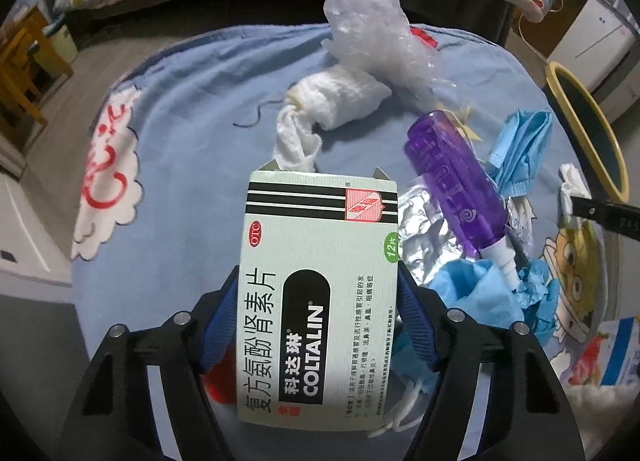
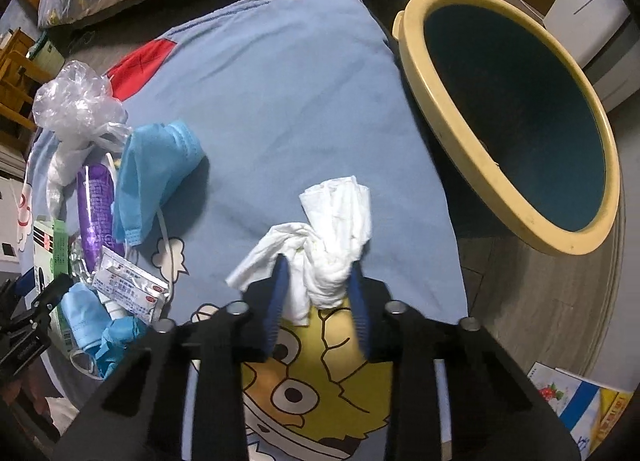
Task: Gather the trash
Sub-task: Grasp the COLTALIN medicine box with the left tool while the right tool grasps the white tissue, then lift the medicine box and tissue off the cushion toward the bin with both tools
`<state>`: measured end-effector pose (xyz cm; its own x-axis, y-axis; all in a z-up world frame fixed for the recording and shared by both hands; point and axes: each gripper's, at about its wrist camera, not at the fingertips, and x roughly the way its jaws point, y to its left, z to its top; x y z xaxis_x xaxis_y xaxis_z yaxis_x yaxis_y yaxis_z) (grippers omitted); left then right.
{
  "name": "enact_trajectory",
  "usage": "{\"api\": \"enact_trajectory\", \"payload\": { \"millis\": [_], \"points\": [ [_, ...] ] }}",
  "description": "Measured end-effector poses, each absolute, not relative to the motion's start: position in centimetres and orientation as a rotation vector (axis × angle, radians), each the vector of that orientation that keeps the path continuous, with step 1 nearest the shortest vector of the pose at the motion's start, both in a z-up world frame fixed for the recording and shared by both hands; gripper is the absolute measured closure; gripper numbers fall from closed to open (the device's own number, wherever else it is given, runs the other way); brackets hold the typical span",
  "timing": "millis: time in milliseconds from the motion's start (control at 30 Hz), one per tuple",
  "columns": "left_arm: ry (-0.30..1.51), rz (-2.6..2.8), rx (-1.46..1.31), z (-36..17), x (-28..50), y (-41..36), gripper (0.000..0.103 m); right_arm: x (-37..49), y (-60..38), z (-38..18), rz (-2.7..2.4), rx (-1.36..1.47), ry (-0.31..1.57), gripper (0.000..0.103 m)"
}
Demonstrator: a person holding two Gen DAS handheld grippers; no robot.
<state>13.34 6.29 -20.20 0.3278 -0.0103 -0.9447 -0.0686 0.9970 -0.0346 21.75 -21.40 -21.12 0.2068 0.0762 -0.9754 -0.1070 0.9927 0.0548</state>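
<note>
Now L gripper (image 1: 318, 293) clamped on medicine box (image 1: 320, 293), R gripper (image 2: 318, 281) pinching white tissue (image 2: 332, 237), both over blue sheet (image 2: 288, 101).

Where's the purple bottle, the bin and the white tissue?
Purple bottle (image 1: 452, 185): left wrist view, middle of its body.
Bin (image 2: 476, 149): right wrist view, its yellow rim.
Tissue (image 2: 340, 217): right wrist view, its crumpled upper part.

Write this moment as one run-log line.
left hand-held gripper: shut on medicine box | right hand-held gripper: shut on crumpled tissue | bin: beside bed
</note>
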Motion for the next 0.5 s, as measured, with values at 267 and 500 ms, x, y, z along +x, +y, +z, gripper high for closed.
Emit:
{"api": "enact_trajectory", "payload": {
  "millis": [267, 500],
  "points": [
    [1.138, 0.068, -0.042, -16.7, 13.8, 6.0, 0.031, 22.2, -22.0, -17.8, 0.146, 0.079, 1.270, 0.085],
    [1.023, 0.042, -0.024, -12.9, 13.8, 4.8, 0.031, 22.9, -23.1, -13.8, 0.174, 0.166, 1.173, 0.085]
  ]
}}
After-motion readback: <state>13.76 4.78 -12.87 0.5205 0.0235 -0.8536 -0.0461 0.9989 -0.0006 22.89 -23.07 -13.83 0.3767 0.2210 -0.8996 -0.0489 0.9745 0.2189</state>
